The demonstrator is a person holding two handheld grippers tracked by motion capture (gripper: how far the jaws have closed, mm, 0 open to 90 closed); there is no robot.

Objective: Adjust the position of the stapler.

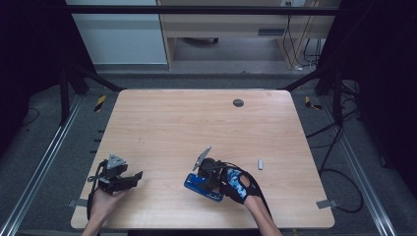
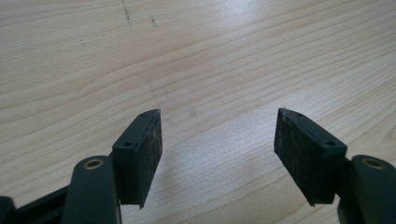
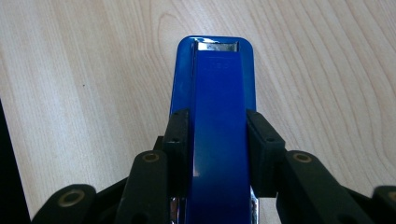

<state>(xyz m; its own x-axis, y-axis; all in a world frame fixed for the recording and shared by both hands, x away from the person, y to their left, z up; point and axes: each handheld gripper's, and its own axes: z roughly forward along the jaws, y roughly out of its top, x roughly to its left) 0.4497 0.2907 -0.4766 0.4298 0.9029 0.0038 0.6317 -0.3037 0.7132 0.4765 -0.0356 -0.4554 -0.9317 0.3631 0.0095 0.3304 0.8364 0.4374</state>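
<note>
The right gripper (image 3: pixel 218 140) has its two black jaws pressed against the long sides of a blue stapler (image 3: pixel 217 88), one jaw on each flank, so the stapler's long axis runs straight ahead out of the grip. In the right gripper view the stapler's front end, with its bright metal mouth, points away from the hand over bare wood. From above, the stapler (image 1: pixel 202 187) sits near the front edge of the wooden table (image 1: pixel 196 123), a little right of the middle, its length slanted across that edge. I cannot tell whether its base touches the wood or hangs just above it.

The left gripper (image 1: pixel 129 178) hovers well to the left of the stapler, close to the table's left front corner, jaws spread wide with nothing between them; the left gripper view looks past them (image 2: pixel 218 140) at wood grain. It is the farther one, so I judge any move of the stapler belongs to the right hand.

A small grey piece (image 1: pixel 261 163) lies to the right of the stapler, apart from it. Beyond the stapler the table is open as far as a dark round grommet (image 1: pixel 238 103) near the back edge.
</note>
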